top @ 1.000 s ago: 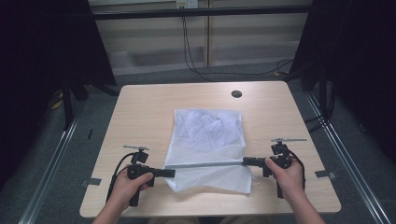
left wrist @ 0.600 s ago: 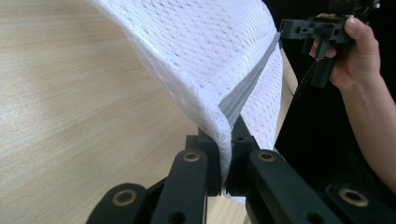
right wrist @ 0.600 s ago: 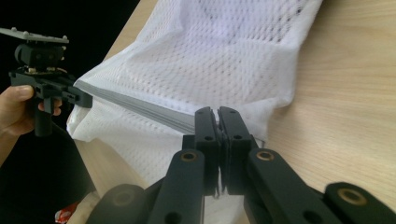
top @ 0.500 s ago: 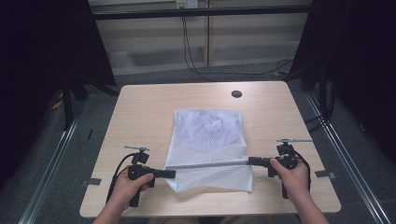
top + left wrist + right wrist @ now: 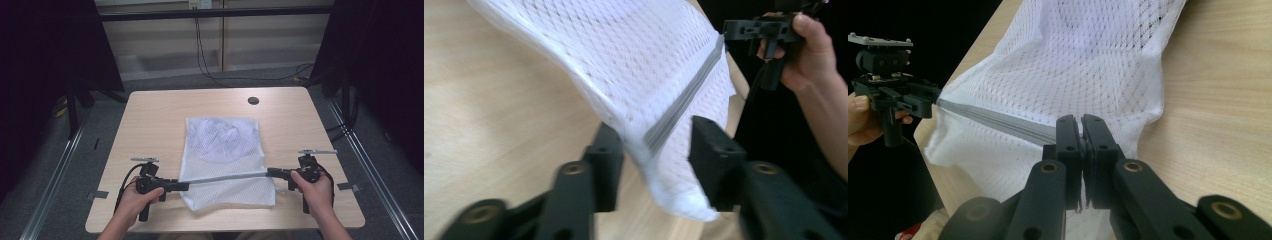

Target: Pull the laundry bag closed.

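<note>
A white mesh bag (image 5: 222,145) lies flat in the middle of the wooden table (image 5: 155,125), and its grey zipper band (image 5: 225,176) is stretched between my two grippers near the front edge. My left gripper (image 5: 185,186) sits at the band's left end. Its jaws have just been opening, and in the left gripper view (image 5: 656,145) they stand apart, with the bag's corner (image 5: 674,195) loose between them. My right gripper (image 5: 270,172) is shut on the band's right end, and in the right gripper view (image 5: 1080,125) the pads press together on the mesh (image 5: 1088,60).
A small black round cap (image 5: 253,100) lies near the table's far edge. Dark curtains hang at both sides, and cables (image 5: 205,60) run over the grey floor behind the table. Metal rails (image 5: 55,180) flank the table.
My right gripper has shifted slightly to the right with the zipper band's end in it. The left hand has stayed in place.
</note>
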The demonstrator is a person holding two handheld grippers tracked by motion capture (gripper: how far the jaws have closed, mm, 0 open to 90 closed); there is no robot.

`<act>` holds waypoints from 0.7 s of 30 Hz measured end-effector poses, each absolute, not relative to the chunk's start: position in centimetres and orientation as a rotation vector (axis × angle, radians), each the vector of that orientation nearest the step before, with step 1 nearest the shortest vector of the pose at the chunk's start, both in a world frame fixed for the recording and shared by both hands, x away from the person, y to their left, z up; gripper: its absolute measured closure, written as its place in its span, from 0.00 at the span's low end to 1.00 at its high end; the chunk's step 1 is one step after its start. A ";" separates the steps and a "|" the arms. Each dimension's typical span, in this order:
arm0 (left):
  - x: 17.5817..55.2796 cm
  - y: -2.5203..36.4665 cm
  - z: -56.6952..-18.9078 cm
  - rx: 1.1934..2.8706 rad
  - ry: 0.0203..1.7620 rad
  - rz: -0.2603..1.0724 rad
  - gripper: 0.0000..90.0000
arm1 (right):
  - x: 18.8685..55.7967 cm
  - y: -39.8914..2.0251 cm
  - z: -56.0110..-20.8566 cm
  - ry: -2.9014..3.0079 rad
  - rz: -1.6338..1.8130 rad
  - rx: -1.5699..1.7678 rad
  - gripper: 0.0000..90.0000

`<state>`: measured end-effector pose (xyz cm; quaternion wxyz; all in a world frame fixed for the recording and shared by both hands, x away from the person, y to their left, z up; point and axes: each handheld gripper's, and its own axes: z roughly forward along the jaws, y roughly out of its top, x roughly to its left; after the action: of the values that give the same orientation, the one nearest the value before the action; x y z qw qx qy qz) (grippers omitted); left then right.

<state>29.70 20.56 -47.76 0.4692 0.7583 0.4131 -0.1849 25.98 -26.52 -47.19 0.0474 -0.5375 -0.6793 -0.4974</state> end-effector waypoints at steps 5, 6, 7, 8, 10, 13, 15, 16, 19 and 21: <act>29.9 21.0 -47.7 1.874 0.991 -0.331 0.31 | 25.8 -26.8 -47.0 -2.099 -1.577 -1.661 0.71; 29.9 21.0 -47.7 1.864 0.988 -0.309 0.26 | 25.8 -26.9 -47.0 -2.118 -1.596 -1.656 0.66; 30.0 21.2 -47.7 1.866 0.977 -0.248 0.22 | 25.8 -26.9 -46.9 -2.131 -1.613 -1.656 0.61; 30.0 21.2 -47.7 1.872 0.979 -0.211 0.18 | 25.7 -26.9 -46.8 -2.152 -1.628 -1.653 0.57; 30.1 21.4 -47.5 1.882 0.980 -0.141 0.14 | 25.7 -26.9 -46.7 -2.198 -1.641 -1.651 0.46; 30.2 21.6 -47.2 1.877 0.964 -0.050 0.12 | 25.7 -26.9 -46.8 -2.275 -1.681 -1.655 0.36; 30.2 21.7 -47.1 1.866 0.970 -0.021 0.12 | 25.6 -27.0 -46.8 -2.309 -1.687 -1.663 0.32; 30.2 21.8 -47.1 1.870 0.971 -0.001 0.12 | 25.6 -27.0 -46.8 -2.326 -1.687 -1.663 0.30; 30.2 21.9 -47.1 1.877 0.967 0.024 0.11 | 25.6 -27.0 -46.9 -2.369 -1.680 -1.657 0.29; 30.2 22.0 -47.0 1.874 0.972 0.037 0.11 | 25.5 -27.0 -46.9 -2.380 -1.666 -1.665 0.28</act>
<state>30.22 21.99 -47.00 0.4928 0.7723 0.4005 0.0152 25.53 -27.05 -46.90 -0.1033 -0.4946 -0.7070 -0.4948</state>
